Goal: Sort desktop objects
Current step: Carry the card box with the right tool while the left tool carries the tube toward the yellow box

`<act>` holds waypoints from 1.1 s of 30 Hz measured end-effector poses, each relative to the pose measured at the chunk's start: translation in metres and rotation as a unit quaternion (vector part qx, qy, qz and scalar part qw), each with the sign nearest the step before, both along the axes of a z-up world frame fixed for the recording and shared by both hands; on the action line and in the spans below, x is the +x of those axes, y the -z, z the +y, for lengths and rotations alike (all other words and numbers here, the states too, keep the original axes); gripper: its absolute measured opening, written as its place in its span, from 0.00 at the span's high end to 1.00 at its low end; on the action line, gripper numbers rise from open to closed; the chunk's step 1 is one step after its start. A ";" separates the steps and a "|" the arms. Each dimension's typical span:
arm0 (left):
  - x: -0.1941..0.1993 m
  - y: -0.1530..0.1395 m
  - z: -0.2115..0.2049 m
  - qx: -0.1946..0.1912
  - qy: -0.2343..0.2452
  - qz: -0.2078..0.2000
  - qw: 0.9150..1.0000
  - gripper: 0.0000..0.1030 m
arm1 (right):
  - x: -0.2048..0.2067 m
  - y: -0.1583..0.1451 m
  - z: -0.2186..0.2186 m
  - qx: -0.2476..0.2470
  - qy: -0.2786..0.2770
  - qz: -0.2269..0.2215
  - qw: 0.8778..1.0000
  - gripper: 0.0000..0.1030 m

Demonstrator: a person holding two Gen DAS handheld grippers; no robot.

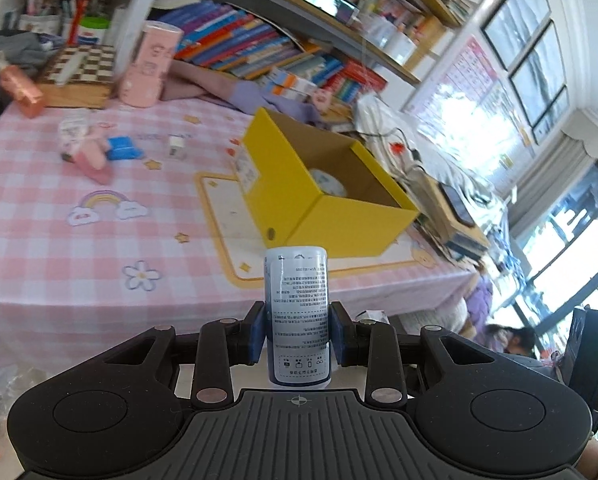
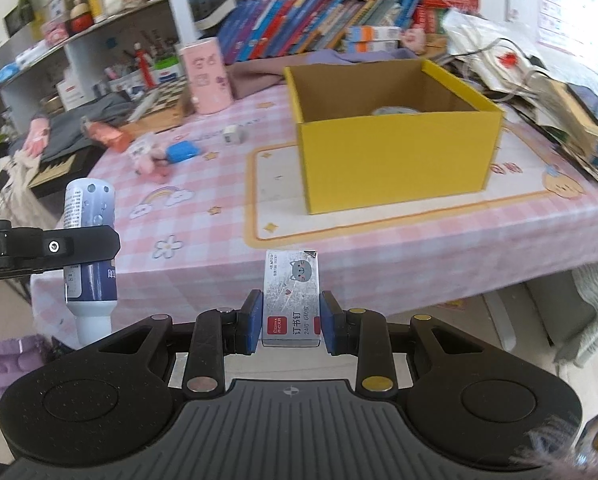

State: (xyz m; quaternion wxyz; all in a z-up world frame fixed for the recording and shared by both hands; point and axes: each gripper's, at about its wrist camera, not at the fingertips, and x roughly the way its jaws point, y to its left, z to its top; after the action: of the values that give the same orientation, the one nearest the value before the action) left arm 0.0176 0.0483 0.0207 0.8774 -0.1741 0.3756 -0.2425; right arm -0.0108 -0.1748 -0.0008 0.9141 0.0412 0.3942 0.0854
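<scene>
**Both tongs loaded in front of the desk, yellow box ahead**

Left wrist view: the left tongs are clamped on a white-and-blue bottle, which stands upright between the blue pads with its printed label facing the camera. The yellow box sits at 12 o'clock from the bottle, open at the top, on the pink checked desk; a roll of tape lies on its floor. At 10 o'clock lie a blue item, a pink item and a small white cube, near one another. A pink cylinder stands farther back, beside a chessboard.

Right wrist view: the right tongs are clamped on a small staple box bearing a grey cat face and a red label. The same yellow box stands at 12 to 1 o'clock, on a cream mat with an orange border. At 9 o'clock the left tongs appear from the side, holding the bottle in the air off the near edge of the desk. Books line the shelf behind the desk.
</scene>
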 end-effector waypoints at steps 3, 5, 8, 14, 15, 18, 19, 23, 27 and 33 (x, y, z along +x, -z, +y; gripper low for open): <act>0.004 0.000 -0.010 0.002 0.016 0.000 1.000 0.69 | -0.001 0.000 -0.008 0.001 0.013 0.001 1.000 0.73; 0.008 -0.001 -0.016 0.004 0.026 -0.001 1.000 0.69 | -0.001 0.000 -0.013 0.002 0.021 0.001 1.000 0.73; 0.013 -0.001 -0.025 0.007 0.035 -0.003 0.999 0.69 | 0.000 0.001 -0.020 0.002 0.028 0.001 1.000 0.73; 0.022 -0.001 -0.038 0.012 0.048 -0.003 0.999 0.69 | 0.006 0.000 -0.033 0.005 0.042 -0.001 0.999 0.73; 0.024 -0.002 -0.041 0.012 0.050 -0.004 0.999 0.69 | 0.008 0.000 -0.035 0.005 0.043 -0.001 0.999 0.73; 0.028 -0.002 -0.048 0.014 0.058 -0.004 0.998 0.69 | 0.011 0.000 -0.041 0.006 0.047 0.000 0.999 0.73; 0.029 -0.002 -0.050 0.015 0.060 -0.004 0.998 0.69 | 0.012 0.000 -0.042 0.006 0.049 0.000 0.999 0.73; 0.033 -0.003 -0.058 0.016 0.070 -0.005 0.997 0.69 | 0.016 0.000 -0.048 0.007 0.053 0.001 0.999 0.73; 0.037 -0.004 -0.064 0.016 0.079 -0.005 0.997 0.69 | 0.017 0.000 -0.052 0.007 0.060 0.001 0.998 0.73; 0.042 -0.004 -0.072 0.014 0.091 -0.005 0.996 0.69 | 0.020 -0.001 -0.060 0.005 0.070 0.001 0.998 0.73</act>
State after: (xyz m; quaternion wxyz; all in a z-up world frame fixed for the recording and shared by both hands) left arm 0.0597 -0.0239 0.0248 0.8558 -0.1258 0.3893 -0.3167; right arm 0.0088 -0.2345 0.0006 0.9174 0.0729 0.3905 0.0232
